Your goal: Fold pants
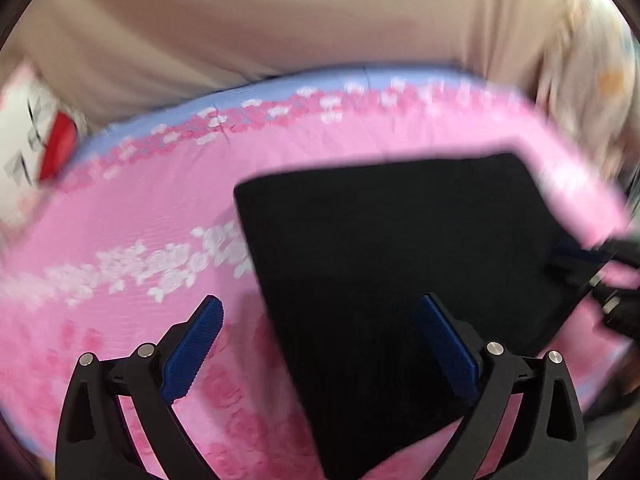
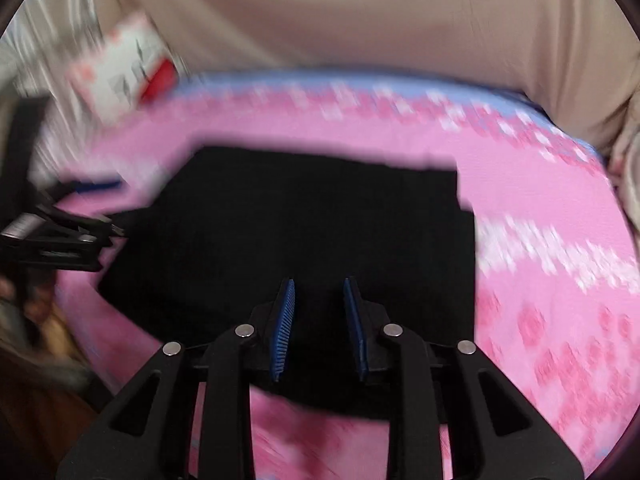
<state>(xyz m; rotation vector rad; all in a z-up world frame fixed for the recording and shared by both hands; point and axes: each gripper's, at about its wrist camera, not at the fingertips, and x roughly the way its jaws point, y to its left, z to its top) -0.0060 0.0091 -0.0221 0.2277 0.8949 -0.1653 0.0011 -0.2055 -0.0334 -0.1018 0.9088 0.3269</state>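
The black pants [image 1: 400,260] lie folded into a flat rectangle on the pink floral sheet [image 1: 152,200]. My left gripper [image 1: 320,308] is wide open above the pants' left edge and holds nothing. In the right wrist view the pants [image 2: 300,232] fill the middle. My right gripper [image 2: 319,284] hovers over their near part with its blue pads a narrow gap apart and nothing between them. The right gripper also shows at the right edge of the left wrist view [image 1: 588,264]. The left gripper shows at the left edge of the right wrist view [image 2: 80,216]. Both views are motion-blurred.
A beige cloth [image 1: 280,20] hangs behind the bed's far edge. A white and red box [image 1: 36,136] sits at the far left, also in the right wrist view [image 2: 124,68]. A pale patterned fabric [image 1: 592,80] is at the far right.
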